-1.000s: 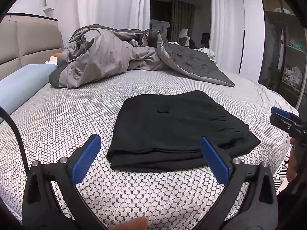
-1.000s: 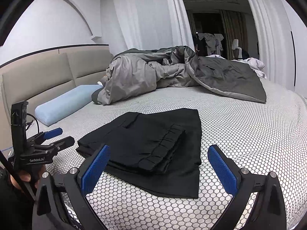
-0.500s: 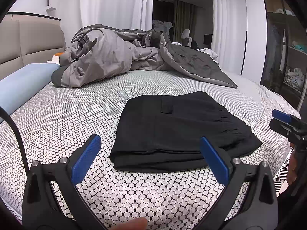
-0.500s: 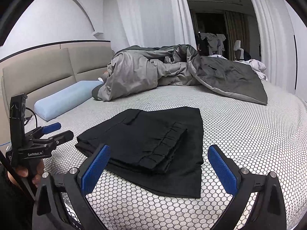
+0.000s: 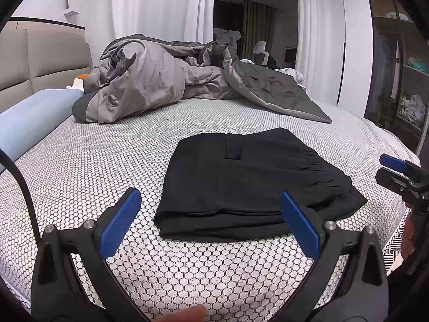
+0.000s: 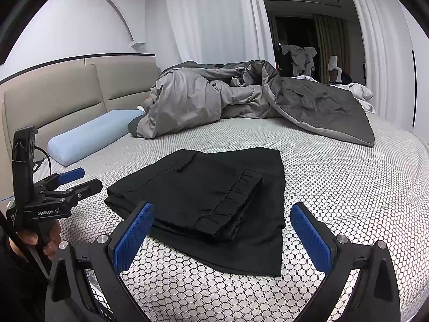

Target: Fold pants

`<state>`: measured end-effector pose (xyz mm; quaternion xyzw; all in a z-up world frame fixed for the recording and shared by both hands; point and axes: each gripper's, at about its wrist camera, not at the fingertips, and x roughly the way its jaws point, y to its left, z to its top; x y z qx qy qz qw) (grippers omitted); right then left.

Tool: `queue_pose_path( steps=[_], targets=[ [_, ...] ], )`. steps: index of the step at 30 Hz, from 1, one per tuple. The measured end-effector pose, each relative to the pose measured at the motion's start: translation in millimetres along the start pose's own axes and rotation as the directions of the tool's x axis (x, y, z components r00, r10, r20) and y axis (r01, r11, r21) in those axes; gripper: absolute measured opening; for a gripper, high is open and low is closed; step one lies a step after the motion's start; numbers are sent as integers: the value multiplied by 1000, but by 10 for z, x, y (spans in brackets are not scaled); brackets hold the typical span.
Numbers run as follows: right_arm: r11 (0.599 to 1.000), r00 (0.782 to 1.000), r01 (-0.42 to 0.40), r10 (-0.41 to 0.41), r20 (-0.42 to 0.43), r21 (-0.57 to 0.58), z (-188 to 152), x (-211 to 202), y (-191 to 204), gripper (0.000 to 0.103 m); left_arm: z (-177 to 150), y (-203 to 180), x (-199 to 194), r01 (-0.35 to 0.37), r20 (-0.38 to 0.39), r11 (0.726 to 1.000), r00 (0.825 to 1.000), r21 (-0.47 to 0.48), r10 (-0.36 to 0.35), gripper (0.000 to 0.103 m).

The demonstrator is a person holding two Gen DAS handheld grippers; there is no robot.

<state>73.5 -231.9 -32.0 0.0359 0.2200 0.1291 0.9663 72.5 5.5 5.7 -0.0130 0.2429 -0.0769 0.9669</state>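
1. Your left hand-held gripper hangs over the near edge of the bed with its blue pads spread wide apart and nothing between them.
2. Your right hand-held gripper is likewise spread apart and empty, low over the near edge.
3. In each wrist view you can see the other gripper off to the side, clear of the cloth: the right one at the right edge, the left one at the left edge.
4. The pants lie folded into a flat black stack on the bed's honeycomb-patterned sheet, just beyond both grippers and touching neither.
5. On top, a gathered band faces the right gripper; it is probably the waistband, though the black fabric hides detail.
6. At the far side a crumpled grey duvet is heaped, well apart from the pants.
7. A light blue pillow lies far left against the headboard.
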Motion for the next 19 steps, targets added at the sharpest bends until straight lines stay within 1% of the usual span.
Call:
queue_pose_path(
  steps=[19],
  targets=[
    [1000, 1000, -4, 4, -19, -24, -5, 43, -18, 103, -18, -32, 1, -21, 5, 1000, 1000, -2, 21, 102]
  ],
)
